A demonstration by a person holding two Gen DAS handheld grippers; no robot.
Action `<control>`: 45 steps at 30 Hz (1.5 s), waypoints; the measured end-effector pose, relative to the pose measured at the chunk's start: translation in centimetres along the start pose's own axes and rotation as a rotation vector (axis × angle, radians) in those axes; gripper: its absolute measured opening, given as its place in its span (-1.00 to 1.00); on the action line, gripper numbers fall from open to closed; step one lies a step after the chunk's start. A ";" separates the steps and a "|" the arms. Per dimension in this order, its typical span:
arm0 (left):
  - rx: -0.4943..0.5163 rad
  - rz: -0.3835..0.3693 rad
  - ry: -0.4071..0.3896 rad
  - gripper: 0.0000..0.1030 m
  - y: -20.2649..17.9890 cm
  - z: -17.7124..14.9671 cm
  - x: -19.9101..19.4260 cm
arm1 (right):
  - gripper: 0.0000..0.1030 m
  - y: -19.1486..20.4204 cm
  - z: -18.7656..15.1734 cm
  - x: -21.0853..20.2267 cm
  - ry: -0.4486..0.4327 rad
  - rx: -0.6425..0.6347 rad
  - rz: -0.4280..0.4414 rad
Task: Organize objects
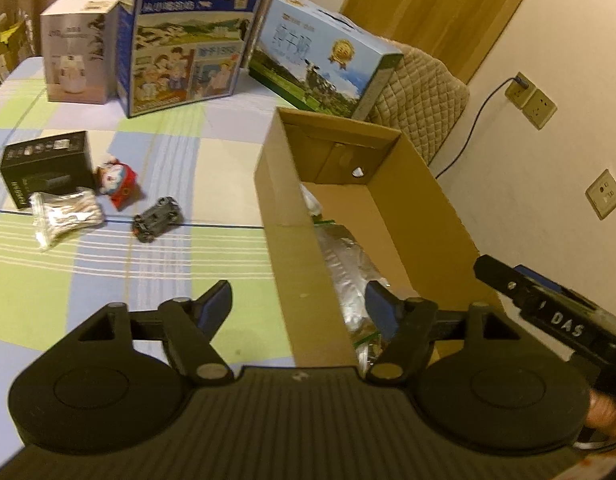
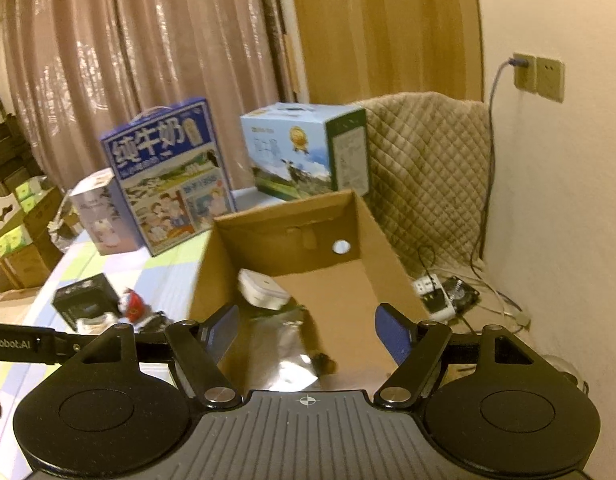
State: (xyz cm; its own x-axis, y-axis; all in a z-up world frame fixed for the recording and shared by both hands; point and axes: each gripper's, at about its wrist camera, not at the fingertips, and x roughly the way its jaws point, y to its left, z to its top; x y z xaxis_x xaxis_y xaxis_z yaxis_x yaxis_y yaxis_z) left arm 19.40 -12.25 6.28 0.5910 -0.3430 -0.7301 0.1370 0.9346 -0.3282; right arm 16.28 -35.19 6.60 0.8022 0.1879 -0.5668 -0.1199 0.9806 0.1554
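Note:
An open cardboard box (image 1: 423, 200) stands on the checked tablecloth; it also shows in the right wrist view (image 2: 371, 240). Inside lie a silver foil bag (image 1: 347, 272) (image 2: 288, 344) and a white case (image 2: 262, 290). My left gripper (image 1: 300, 304) is open and empty, straddling the box's near left wall. My right gripper (image 2: 308, 332) is open and empty above the box's near end; it also shows in the left wrist view (image 1: 547, 308). On the cloth to the left lie a toy car (image 1: 158, 218), a red figurine (image 1: 118, 182), a clear bag of cotton swabs (image 1: 64, 214) and a black box (image 1: 46, 166).
Two milk cartons (image 1: 188, 36) (image 1: 327, 56) and a white box (image 1: 80, 48) stand at the table's far side. A quilted chair (image 1: 423, 96) is behind the cardboard box. Wall sockets (image 1: 531, 98) with a cable, and a power strip (image 2: 435, 292) on the floor, are to the right.

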 end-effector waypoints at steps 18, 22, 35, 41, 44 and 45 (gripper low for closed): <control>-0.080 0.282 -0.127 0.91 17.8 -2.6 -5.9 | 0.41 14.7 -1.9 4.1 0.004 -0.209 0.209; -0.084 0.322 -0.139 0.93 20.6 -2.2 -5.0 | 0.41 17.2 -3.1 7.5 0.035 -0.254 0.223; -0.080 0.363 -0.128 0.97 25.6 -1.3 2.9 | 0.41 20.8 -7.0 18.1 0.079 -0.486 0.199; -0.041 0.346 -0.121 0.97 26.1 -0.4 6.1 | 0.41 21.6 -8.2 22.4 0.104 -0.595 0.213; -0.033 0.334 -0.127 0.97 26.4 0.1 7.2 | 0.41 21.8 -8.7 24.5 0.131 -0.618 0.207; -0.033 0.332 -0.128 0.97 26.5 0.2 7.6 | 0.41 21.9 -8.9 25.0 0.136 -0.637 0.206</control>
State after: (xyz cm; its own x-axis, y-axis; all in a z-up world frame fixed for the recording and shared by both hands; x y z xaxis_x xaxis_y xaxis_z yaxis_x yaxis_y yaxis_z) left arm 27.68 9.94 -7.82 0.6943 -0.0044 -0.7197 -0.1038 0.9889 -0.1062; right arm 28.53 -8.49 -11.33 0.6504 0.3391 -0.6797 -0.6168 0.7580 -0.2121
